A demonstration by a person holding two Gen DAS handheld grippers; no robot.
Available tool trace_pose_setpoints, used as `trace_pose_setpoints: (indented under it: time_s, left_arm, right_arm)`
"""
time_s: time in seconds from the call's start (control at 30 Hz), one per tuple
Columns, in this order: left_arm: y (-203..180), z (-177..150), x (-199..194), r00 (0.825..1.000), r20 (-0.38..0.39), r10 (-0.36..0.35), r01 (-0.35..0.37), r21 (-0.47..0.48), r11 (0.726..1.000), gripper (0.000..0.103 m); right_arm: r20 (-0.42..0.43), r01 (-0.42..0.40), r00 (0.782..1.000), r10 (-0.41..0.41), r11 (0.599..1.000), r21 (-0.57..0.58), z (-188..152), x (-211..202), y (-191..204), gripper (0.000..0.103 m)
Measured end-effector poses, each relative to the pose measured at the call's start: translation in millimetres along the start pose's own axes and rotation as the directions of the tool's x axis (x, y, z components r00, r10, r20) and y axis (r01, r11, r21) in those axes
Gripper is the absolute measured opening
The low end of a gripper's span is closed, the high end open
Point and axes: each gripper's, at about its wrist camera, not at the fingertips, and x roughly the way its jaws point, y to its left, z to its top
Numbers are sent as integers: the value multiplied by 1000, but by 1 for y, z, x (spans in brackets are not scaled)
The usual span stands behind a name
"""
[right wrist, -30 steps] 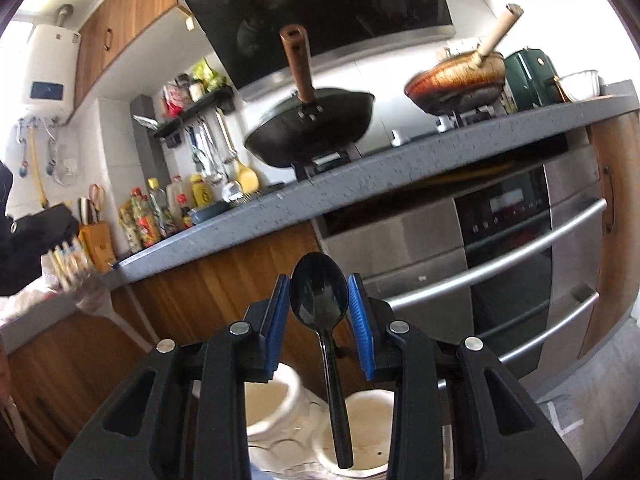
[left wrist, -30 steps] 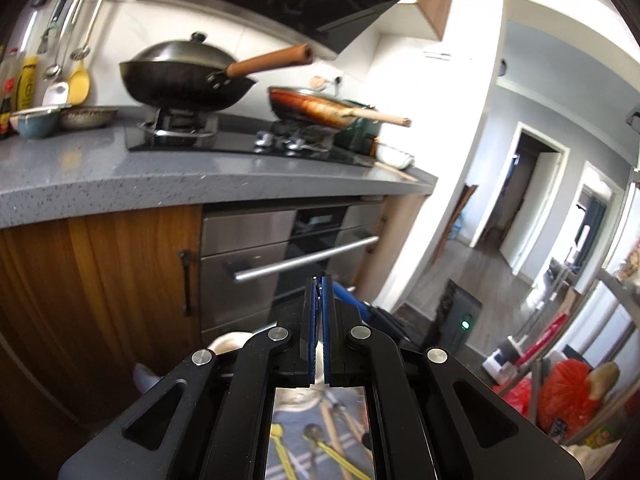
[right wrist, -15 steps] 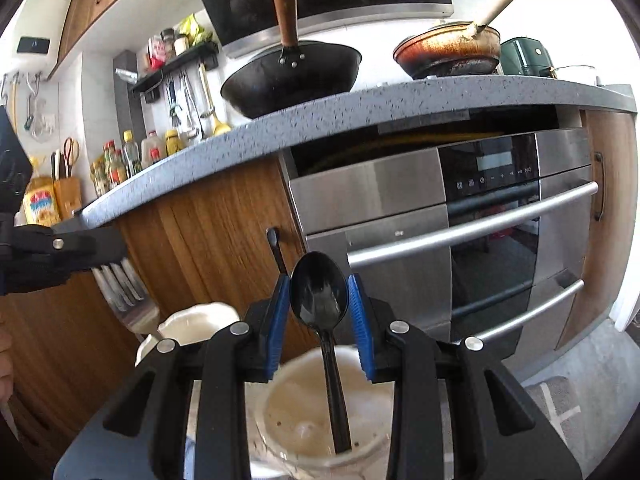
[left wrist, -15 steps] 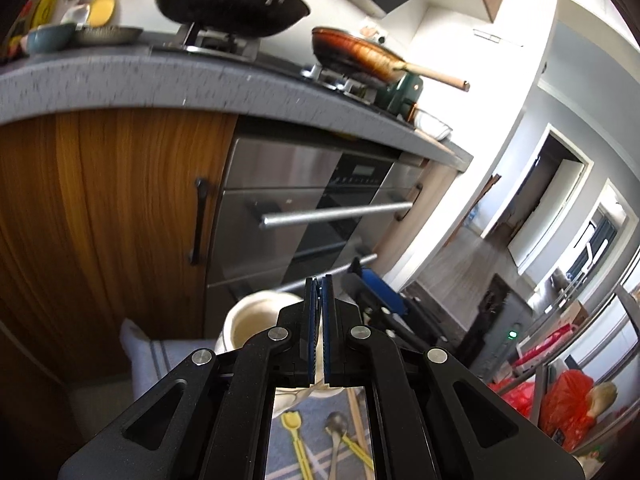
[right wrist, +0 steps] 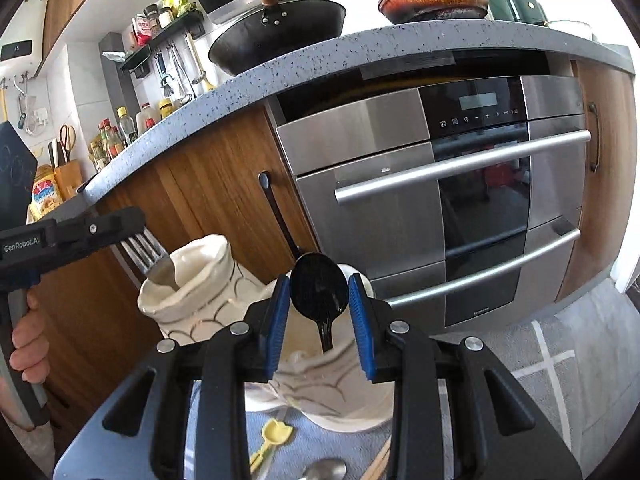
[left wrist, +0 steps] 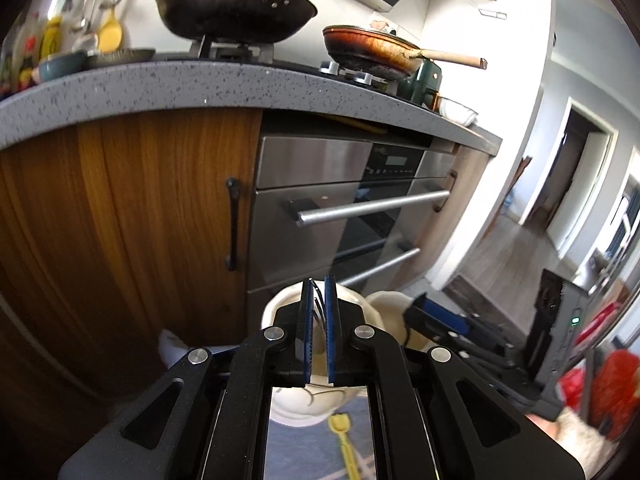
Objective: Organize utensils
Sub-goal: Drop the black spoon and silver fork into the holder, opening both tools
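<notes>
My right gripper (right wrist: 319, 300) holds a black spoon (right wrist: 318, 294) bowl-up, its handle down inside a cream ceramic holder (right wrist: 344, 392) right below it. My left gripper (left wrist: 319, 300) is shut on a metal fork (right wrist: 142, 250), whose tines show in the right wrist view above a second cream holder (right wrist: 192, 284); that holder also shows in the left wrist view (left wrist: 280, 308). A yellow utensil (right wrist: 272, 438), a metal spoon (right wrist: 324, 470) and chopsticks (right wrist: 380, 462) lie on the blue mat (right wrist: 500, 360).
The holders stand on a mat on the floor in front of a steel oven (right wrist: 440, 200) and wooden cabinets (left wrist: 120, 220). The grey countertop (left wrist: 200, 84) above carries a wok (left wrist: 236, 8) and a frying pan (left wrist: 372, 48).
Both grippers have come down toward the holders. The black spoon's handle has gone into the right holder; the fork has come over the left holder. The left fingers have parted slightly around the fork.
</notes>
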Motion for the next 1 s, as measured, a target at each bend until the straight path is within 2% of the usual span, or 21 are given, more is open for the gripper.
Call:
trace_pose_setpoints:
  time_s: [0.17,0.23,0.37,0.43,0.53,0.57,0.6,0.67,0.77,0.83,0.93,1.0]
  left_arm:
    - [-2,-1,1,998,22,66,-67,34,997,9]
    - [-2,-1,3,996,24,81,-82,38,996,21]
    - [-3,-2,5,993,39,112,-114,49,992,29]
    - [-3,-2,5,992,39,116,-118,45,992,40]
    - [-3,-2,6,991,46,129,-131,48,990,49]
    - [-3,-3,6,991,47,128,-130,46,990,51]
    - [-3,-3,6,991,47,126,-128,44,991,57]
    - [-5,-3,5,991,51,125,-127,44,991,61]
    - [-9,-4,3,989,59,135,-138,52,989,63]
    - [-11,-6,0,988,64,138,-141,53,989,71]
    - [-15,-10,-9,988,72,138,-142,52,989,77]
    - [-19,-13,-19,987,80,139,-144,53,988,79]
  right_arm:
    - [0,13,1000,-13,999,-45,-2,-4,6,30]
    - [4,21,1000,-21,997,-76,-4,-5,11,30]
    - [17,30,999,-28,993,-114,-3,-9,17,30]
    - [19,33,999,-31,992,-123,-3,-10,18,30]
    - [22,43,999,-41,991,-126,-2,-11,18,31]
    - [24,41,999,-38,992,-121,-2,-12,17,33]
    - [25,40,999,-37,992,-117,-2,-13,16,40]
    - [30,40,999,-37,993,-108,-1,-15,15,47]
    - [34,48,998,-45,993,-104,1,-19,13,48]
    - [38,52,998,-49,994,-96,2,-24,13,54]
    - [40,62,997,-58,994,-90,3,-35,13,60]
    - [44,69,997,-65,994,-84,4,-44,15,68]
